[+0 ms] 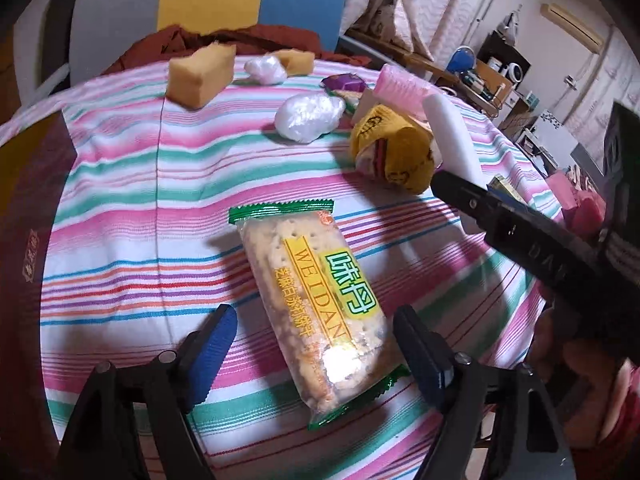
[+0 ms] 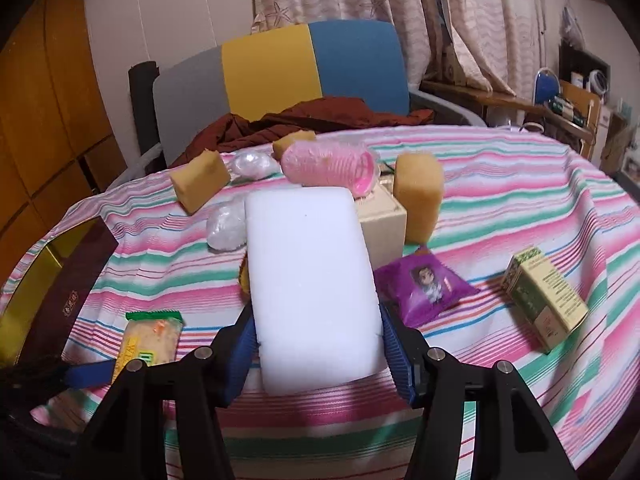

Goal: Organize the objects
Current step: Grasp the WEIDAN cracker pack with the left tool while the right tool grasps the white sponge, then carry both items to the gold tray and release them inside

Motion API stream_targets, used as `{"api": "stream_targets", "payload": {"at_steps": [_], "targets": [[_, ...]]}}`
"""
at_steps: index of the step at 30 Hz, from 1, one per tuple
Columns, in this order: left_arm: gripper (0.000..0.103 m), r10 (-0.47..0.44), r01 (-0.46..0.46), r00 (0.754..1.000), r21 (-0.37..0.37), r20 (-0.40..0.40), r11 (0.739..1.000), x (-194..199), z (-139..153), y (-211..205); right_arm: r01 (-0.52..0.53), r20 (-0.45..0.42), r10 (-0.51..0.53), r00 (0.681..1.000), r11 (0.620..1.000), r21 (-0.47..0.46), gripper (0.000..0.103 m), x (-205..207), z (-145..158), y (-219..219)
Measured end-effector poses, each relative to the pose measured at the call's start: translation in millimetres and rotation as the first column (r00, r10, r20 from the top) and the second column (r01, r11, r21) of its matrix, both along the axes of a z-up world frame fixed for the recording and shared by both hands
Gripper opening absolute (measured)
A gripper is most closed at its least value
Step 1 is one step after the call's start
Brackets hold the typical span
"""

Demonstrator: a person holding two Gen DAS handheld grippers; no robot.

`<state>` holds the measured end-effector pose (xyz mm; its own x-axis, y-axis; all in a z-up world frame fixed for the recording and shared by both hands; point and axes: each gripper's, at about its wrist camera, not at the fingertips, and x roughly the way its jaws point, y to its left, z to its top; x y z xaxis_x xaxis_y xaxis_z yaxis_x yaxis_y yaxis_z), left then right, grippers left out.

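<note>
The left hand-held gripper [image 1: 312, 354] is hovering low over the desk [image 1: 120, 208], which is wearing a striped cloth. Its two blue-padded fingers [image 1: 214, 344] are standing wide apart on both sides of a cracker packet [image 1: 316, 312], not touching it. The packet is lying flat and slanting. Farther away a yellow sponge block [image 1: 200, 76], a white crumpled bag [image 1: 310, 116] and a yellow wrapped snack [image 1: 394, 152] are lying. From the right, the right hand-held gripper [image 1: 460, 188] is holding a white foam block [image 1: 450, 132].
</note>
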<state>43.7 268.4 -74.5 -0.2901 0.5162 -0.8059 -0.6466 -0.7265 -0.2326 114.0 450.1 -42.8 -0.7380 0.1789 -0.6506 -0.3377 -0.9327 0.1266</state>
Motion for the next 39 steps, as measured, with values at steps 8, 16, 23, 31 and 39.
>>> {"api": "stream_targets", "payload": {"at_steps": [8, 16, 23, 31, 39], "targets": [[0.050, 0.024, -0.023, 1.000, 0.014, -0.005, 1.000, -3.4, -1.9, -16.2, -0.028, -0.022, 0.028, 0.999, 1.000, 0.008, 0.059, 1.8, 12.8, -13.4], [0.049, -0.008, 0.008, 1.000, 0.037, -0.022, 0.999, 6.7, 3.0, -26.8, -0.082, -0.023, 0.082, 0.996, 0.997, 0.013, 0.059, -0.1, 22.5, -36.9], [0.049, 0.023, -0.015, 0.996, 0.088, -0.086, 0.996, 14.1, 24.4, -56.3, -0.117, -0.016, 0.117, 0.993, 0.993, 0.000, 0.059, 0.1, 28.7, -57.1], [0.049, 0.113, -0.093, 0.987, 0.164, -0.115, 0.982, 14.7, 53.0, -105.4, -0.169, -0.005, 0.169, 0.986, 0.985, -0.022, 0.059, -5.0, 34.4, -86.4], [0.049, 0.232, -0.209, 0.961, 0.153, -0.151, 0.966, 0.4, 74.6, -172.6, -0.286, -0.037, 0.285, 0.958, 0.958, -0.017, 0.059, -16.0, 52.6, -142.2]]}}
